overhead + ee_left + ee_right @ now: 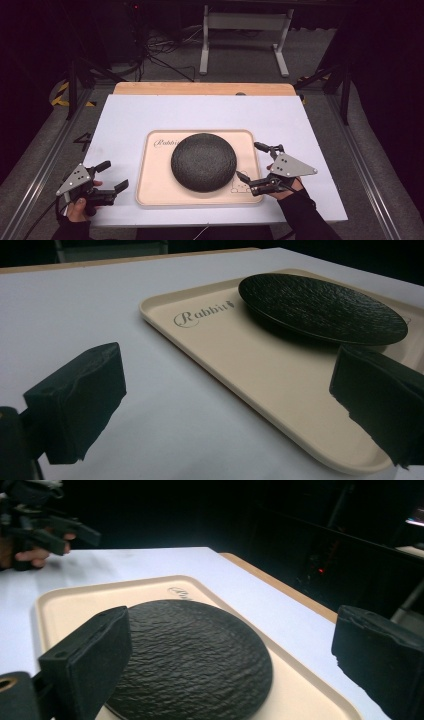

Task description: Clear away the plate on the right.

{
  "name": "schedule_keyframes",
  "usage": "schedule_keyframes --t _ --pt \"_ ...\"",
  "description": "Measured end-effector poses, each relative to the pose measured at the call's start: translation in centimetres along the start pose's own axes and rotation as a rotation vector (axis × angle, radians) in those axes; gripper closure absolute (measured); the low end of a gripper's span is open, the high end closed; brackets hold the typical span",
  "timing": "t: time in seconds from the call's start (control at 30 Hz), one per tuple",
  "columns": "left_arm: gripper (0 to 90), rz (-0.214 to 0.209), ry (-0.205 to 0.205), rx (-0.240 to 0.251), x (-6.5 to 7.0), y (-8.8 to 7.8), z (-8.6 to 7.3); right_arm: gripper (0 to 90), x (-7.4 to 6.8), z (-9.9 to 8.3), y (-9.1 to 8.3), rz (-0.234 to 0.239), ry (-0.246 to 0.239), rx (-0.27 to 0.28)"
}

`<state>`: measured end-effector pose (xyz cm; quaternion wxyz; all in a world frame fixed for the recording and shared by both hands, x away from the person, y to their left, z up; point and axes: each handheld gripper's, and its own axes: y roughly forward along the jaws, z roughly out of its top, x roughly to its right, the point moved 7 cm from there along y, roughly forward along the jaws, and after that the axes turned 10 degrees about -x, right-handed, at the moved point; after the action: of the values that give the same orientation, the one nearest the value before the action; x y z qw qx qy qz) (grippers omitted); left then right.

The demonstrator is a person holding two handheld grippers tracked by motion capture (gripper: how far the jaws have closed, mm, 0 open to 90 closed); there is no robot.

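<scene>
On the beige tray (150, 190) in the middle of the white table (125, 120) sits the black plate (203, 161), flat, a touch towards the right half of the tray. Right gripper (252, 162) is just off the plate's right edge, jaws spread wide, nothing between them; in the right gripper view the plate (195, 660) lies right ahead of the two pads. Left gripper (112, 176) waits off the tray's left edge, jaws apart and empty too, the tray rim (215, 390) running between its pads in its own view.

Risk from here, as I read it: the plate is shallow and its rim lies low, so a jaw coming in level could ride over the top or shove the plate across the smooth tray instead of getting under it. A one-sided pinch on the rim might let it tip and slip out. A hard push could also slide the whole tray on the table, with nothing at the left holding it.

The count: one plate, one tray, two grippers.
</scene>
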<state>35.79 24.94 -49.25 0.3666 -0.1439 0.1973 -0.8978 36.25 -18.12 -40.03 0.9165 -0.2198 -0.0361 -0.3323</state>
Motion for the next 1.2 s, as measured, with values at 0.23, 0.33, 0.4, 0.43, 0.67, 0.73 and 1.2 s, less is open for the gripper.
schedule_keyframes --t 0.23,0.33,0.4,0.43,0.67,0.73,1.2 --pt "2.3 0.002 0.000 0.001 0.0 0.0 0.0 2.9 2.3 -1.3 -1.7 -0.063 0.036 0.006" --pt "2.3 0.001 0.003 0.001 0.0 0.0 0.0 2.9 3.5 -1.9 -2.6 -0.089 0.050 0.010" --pt "2.3 0.001 0.003 0.001 0.0 0.0 0.0 2.9 4.2 -2.5 -3.1 -0.108 0.051 0.007" --pt "2.3 0.002 0.003 0.000 0.0 0.0 0.0 2.8 4.6 -2.8 -3.3 -0.113 0.056 0.002" --pt "2.3 0.007 -0.001 0.006 0.0 0.0 0.0 2.4 6.2 -4.8 -4.5 -0.152 0.079 -0.021" --pt "2.3 0.006 0.002 0.004 0.0 0.0 0.0 2.5 6.8 -5.2 -4.8 -0.169 0.090 -0.024" --pt "2.3 0.006 0.001 0.005 0.0 0.0 0.0 1.9 9.3 -8.7 -5.9 -0.210 0.161 -0.067"
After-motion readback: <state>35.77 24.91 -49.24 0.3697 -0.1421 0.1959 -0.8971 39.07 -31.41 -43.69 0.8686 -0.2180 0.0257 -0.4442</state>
